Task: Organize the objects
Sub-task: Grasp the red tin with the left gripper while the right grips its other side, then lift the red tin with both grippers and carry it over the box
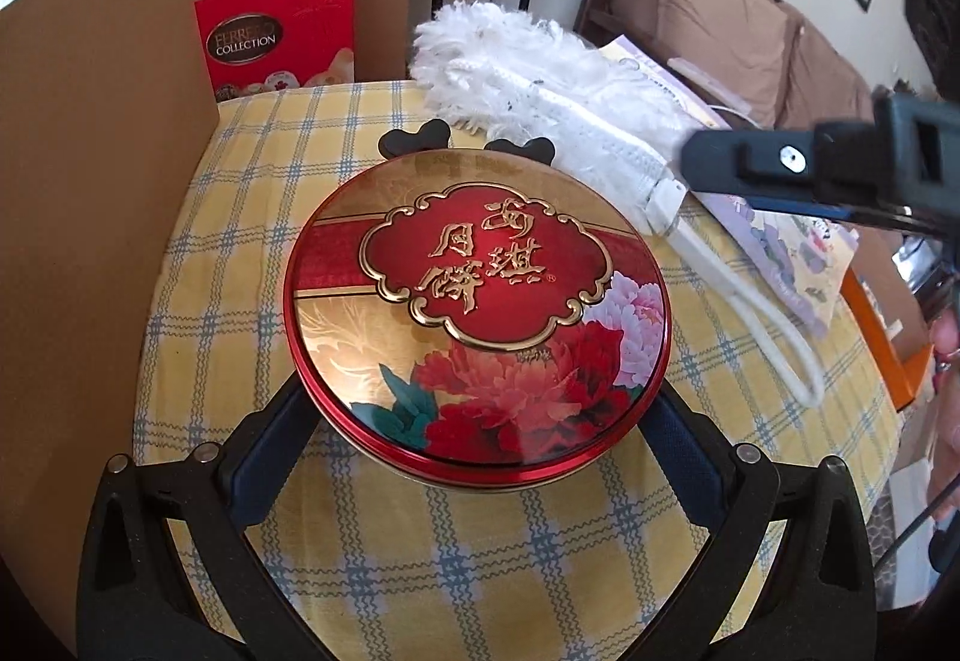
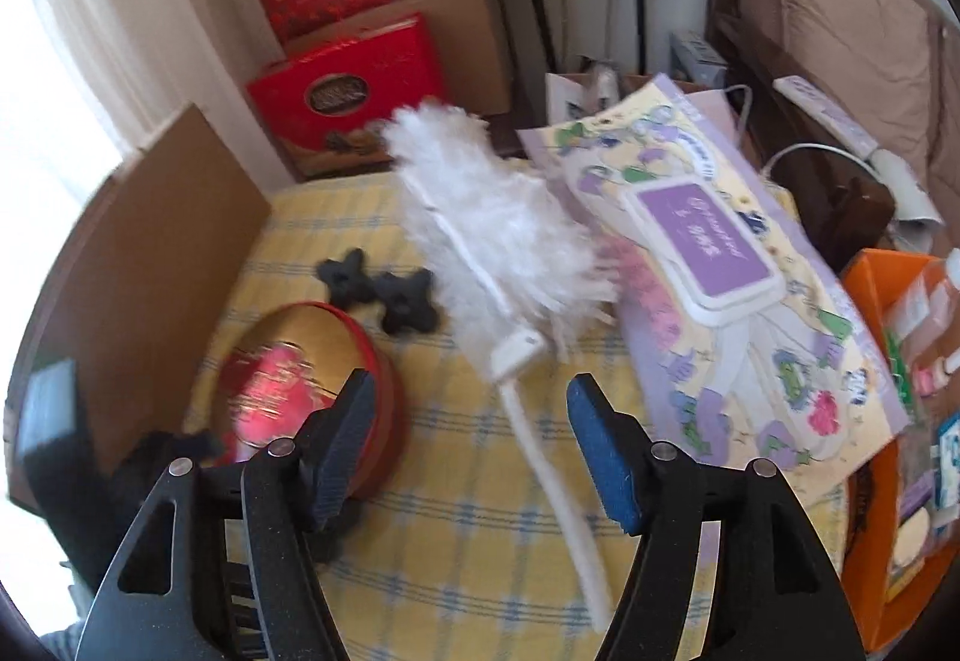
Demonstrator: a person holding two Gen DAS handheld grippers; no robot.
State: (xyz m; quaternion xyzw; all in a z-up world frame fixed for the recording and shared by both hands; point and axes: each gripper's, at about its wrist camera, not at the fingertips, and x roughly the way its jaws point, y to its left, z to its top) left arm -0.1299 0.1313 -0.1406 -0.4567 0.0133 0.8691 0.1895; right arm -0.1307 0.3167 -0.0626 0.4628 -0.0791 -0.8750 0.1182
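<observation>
The left gripper (image 1: 480,421) holds the round red tin (image 1: 477,313) in its jaws at the desk's (image 1: 480,559) centre. The right gripper (image 2: 471,421) hangs with jaws wide and empty above the white duster (image 2: 480,229), which lies at the tin's 2 o'clock.

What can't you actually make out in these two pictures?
- Tin contents: lid on, both views.
- Tin sides in the left view: the lid hides whether the left hand-held gripper presses them.
- Two black pieces: half hidden behind the tin in the left view, blurred in the right.
- Duster handle end: behind the right hand-held gripper.
</observation>
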